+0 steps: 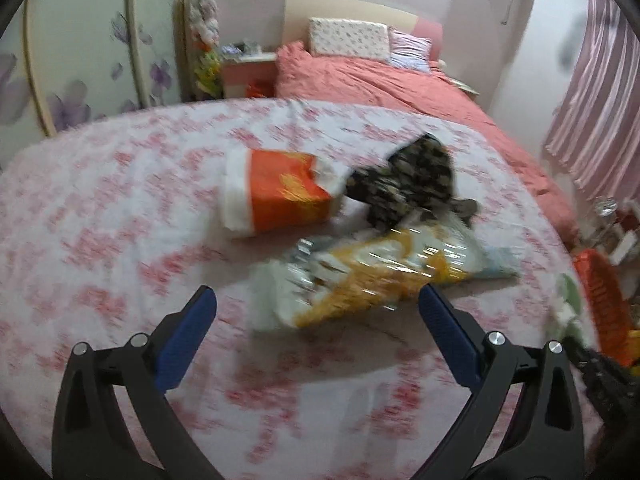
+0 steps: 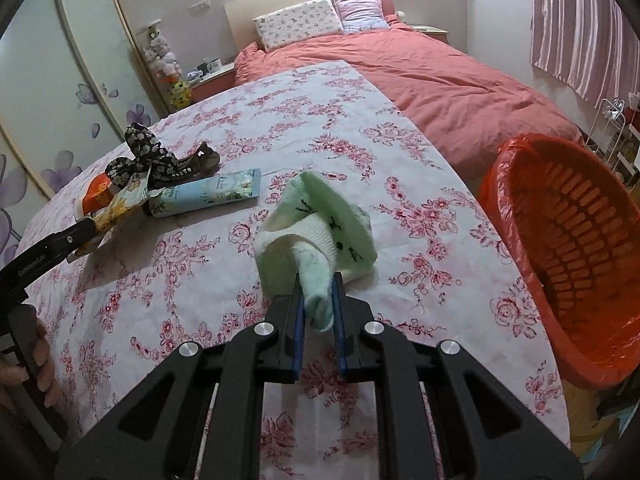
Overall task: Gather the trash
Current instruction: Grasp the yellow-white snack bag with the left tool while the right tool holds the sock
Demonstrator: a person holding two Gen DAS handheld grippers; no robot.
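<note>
1. A soft pale green and white sock (image 2: 316, 232), crumpled, hung pinched by one end in the right tool (image 2: 316, 300), whose jaws were shut tight on it, seemingly for carrying.
2. It hung just above the floral-clothed surface (image 2: 248, 128), near the orange slatted plastic bin (image 2: 568, 256) lined with a red bag, probably its destination.
3. The left tool (image 1: 316, 304) stood wide open and empty, aimed at a crinkled yellow snack wrapper (image 1: 380, 272).

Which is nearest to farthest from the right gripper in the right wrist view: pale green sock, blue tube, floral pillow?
1. Pale green sock: clamped in the right gripper, on the tablecloth.
2. Blue tube: lying to the upper left on the table.
3. Floral pillow: at the head of the bed, far back.
</note>
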